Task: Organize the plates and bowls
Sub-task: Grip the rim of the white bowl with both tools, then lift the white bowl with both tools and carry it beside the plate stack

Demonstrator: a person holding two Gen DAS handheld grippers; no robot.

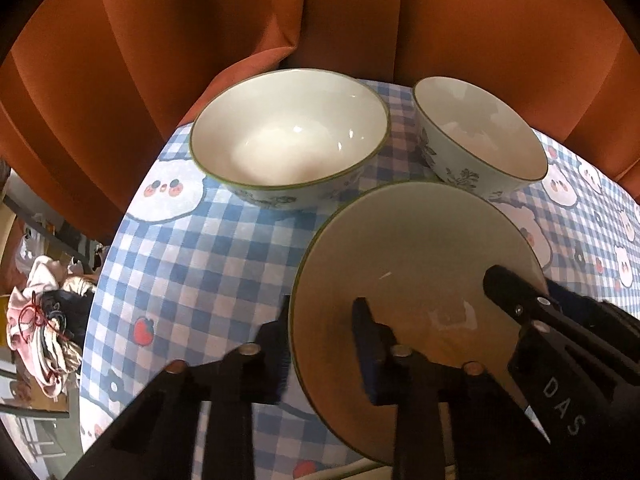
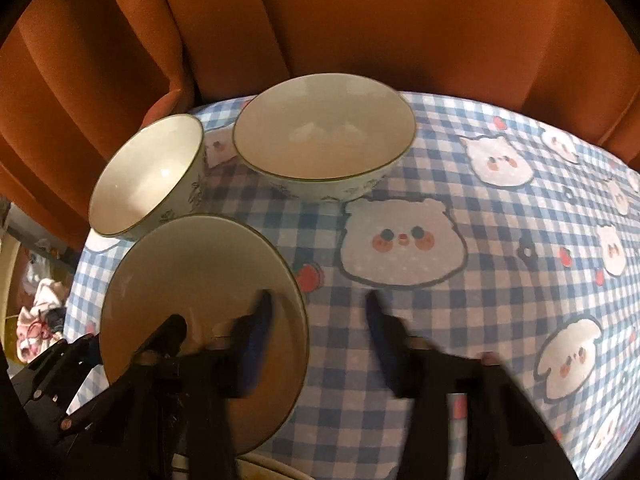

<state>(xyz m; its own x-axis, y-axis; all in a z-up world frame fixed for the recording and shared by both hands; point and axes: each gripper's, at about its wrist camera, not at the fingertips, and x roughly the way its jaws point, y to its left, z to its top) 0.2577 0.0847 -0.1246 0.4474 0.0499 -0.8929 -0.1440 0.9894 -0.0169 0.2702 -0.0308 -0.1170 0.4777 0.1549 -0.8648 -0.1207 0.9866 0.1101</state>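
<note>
At lower frame, left gripper [image 1: 320, 314] pinches the plate [image 1: 420, 248] rim; right gripper [image 2: 318, 300] straddles it, grip unclear; big bowl [image 1: 288, 136] and small bowl [image 1: 480, 132] sit unstacked.

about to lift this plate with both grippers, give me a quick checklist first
1. left gripper gripping the plate at its left rim: ok, shut on it.
2. right gripper gripping the right rim: not ok, its fingers straddle the rim with a gap showing.
3. Plate empty: ok.
4. large bowl and small bowl upright and empty: ok.
5. Bowls clear of the plate: cannot tell, the small bowl sits very near its far rim.
</note>
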